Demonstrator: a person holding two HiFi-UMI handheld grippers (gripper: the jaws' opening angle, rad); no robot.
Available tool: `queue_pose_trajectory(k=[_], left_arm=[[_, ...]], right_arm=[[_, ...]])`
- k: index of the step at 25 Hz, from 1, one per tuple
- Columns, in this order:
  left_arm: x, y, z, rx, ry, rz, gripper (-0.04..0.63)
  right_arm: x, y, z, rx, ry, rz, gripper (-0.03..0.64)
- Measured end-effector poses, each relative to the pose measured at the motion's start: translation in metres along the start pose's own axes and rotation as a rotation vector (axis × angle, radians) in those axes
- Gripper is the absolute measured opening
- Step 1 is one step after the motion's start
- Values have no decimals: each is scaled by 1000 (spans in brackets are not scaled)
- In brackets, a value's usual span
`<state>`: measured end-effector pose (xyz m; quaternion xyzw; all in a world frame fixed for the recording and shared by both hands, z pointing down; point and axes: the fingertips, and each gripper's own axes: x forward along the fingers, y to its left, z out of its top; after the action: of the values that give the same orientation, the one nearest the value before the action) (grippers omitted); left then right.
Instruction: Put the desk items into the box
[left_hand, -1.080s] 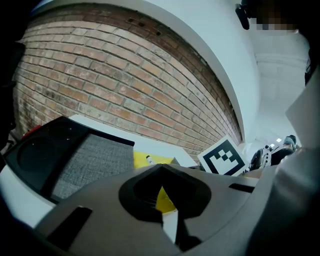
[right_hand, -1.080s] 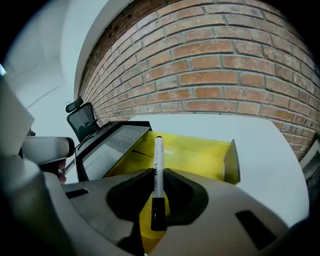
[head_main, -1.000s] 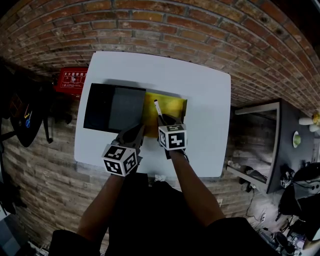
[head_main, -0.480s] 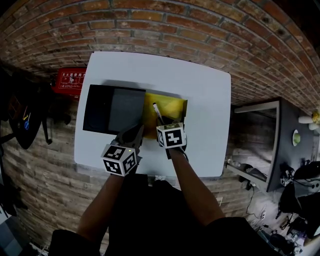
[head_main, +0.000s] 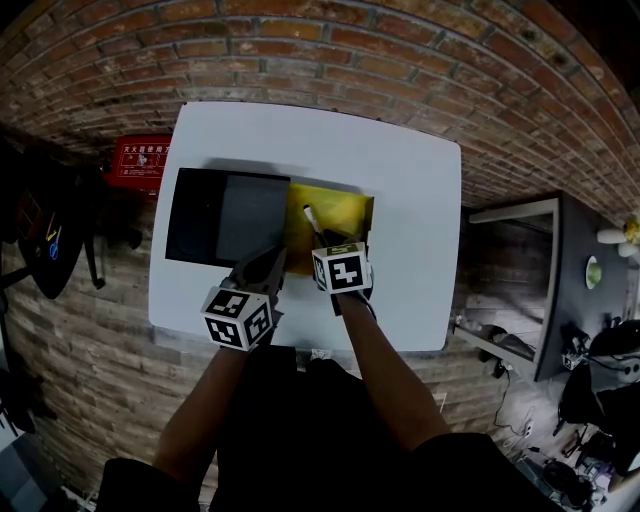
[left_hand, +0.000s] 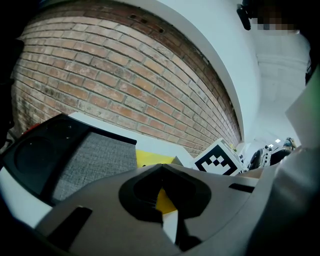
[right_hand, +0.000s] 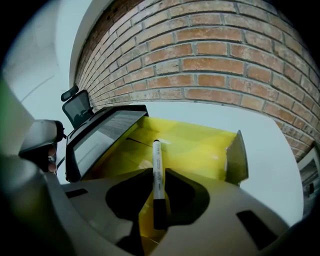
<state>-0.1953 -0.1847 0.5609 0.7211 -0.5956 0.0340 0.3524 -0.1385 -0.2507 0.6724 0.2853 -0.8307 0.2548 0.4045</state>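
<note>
Nearest, two hand-held grippers, each w/ one marker cube. The left gripper has its jaws pressed together, nothing betw. them, tips near the seam where tray and box meet. The right gripper pinches one marker pen betw. its tips, jaws opening. The pen is a slim cylinder w/ white barrel, black end toward the gripper, and juts out over the box interior. One yellow box: rectangular, smooth glossy walls, open top. Against its left side, one black tray: matte rim, grey woven-looking inlay. Both rest on one white table, smooth, rounded corners. Beyond, one rough red brick wall.
</note>
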Motion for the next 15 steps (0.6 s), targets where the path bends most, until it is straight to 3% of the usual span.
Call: queue_pose_trajectory(k=[10,15], left_arm=[[-9,-6,-1,10,-16,17,12],[-17,-14,-3,17,-28,21,12]], right_arm=[[-14,2,6,-9,-55,14,107],[-39,5,16,-7,-121,39,76]])
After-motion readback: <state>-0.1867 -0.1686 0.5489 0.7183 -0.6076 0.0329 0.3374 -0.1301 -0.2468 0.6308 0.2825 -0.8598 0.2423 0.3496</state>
